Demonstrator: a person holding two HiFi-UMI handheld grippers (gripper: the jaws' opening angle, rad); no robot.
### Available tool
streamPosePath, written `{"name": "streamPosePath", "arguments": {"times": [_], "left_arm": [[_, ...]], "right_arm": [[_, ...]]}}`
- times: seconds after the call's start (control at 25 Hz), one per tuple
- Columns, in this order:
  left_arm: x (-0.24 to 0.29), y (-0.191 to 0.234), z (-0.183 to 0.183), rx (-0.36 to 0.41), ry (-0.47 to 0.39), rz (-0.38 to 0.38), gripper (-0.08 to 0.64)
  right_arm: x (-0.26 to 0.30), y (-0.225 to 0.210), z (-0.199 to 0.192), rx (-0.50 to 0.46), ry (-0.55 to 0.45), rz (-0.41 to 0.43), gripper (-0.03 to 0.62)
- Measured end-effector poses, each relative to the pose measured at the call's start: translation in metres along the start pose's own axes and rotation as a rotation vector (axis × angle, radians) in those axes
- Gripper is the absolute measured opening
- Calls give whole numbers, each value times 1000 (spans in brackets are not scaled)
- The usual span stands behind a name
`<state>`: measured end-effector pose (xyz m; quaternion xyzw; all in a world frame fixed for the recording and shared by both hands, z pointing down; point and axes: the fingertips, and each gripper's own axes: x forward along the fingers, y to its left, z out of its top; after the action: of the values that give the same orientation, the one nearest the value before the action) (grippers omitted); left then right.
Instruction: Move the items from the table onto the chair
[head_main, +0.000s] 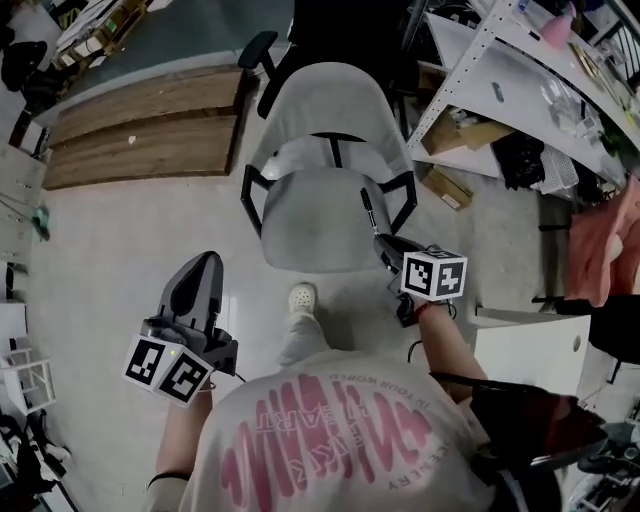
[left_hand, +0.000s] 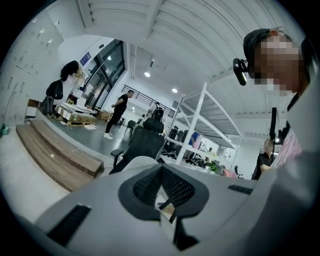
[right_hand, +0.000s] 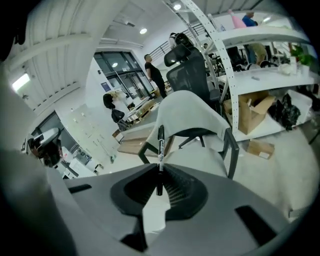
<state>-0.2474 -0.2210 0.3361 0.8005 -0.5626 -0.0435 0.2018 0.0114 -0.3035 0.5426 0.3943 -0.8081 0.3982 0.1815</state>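
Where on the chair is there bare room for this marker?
The whole grey seat between the black armrests is bare; the right gripper holds the marker over its right edge. Crowded only at the shelving to the right.

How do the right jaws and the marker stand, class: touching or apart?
Touching. The right gripper view shows the marker clamped between the right gripper's jaws, its upper part sticking out beyond them.
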Motion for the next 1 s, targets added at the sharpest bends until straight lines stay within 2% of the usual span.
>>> {"name": "streamPosePath", "arguments": {"times": [0.16,0.28,0.48,0.68,1.0], "left_arm": [[34,46,22,-5,36,-4,8],[51,81,33,5,46,11,8],[68,125,32,7,92,67,8],[70,153,18,-22,169,130,8],[77,170,5,-30,217,185,8]], "right_arm": [[56,-29,3,96,78,-70,51],[103,-53,-9,148,154,-124,49],[166,-97,-58,265,316,-218,49],[193,-124,-114,324,489,-319,51],[217,-142,-138,406,533,-375,51]]}}
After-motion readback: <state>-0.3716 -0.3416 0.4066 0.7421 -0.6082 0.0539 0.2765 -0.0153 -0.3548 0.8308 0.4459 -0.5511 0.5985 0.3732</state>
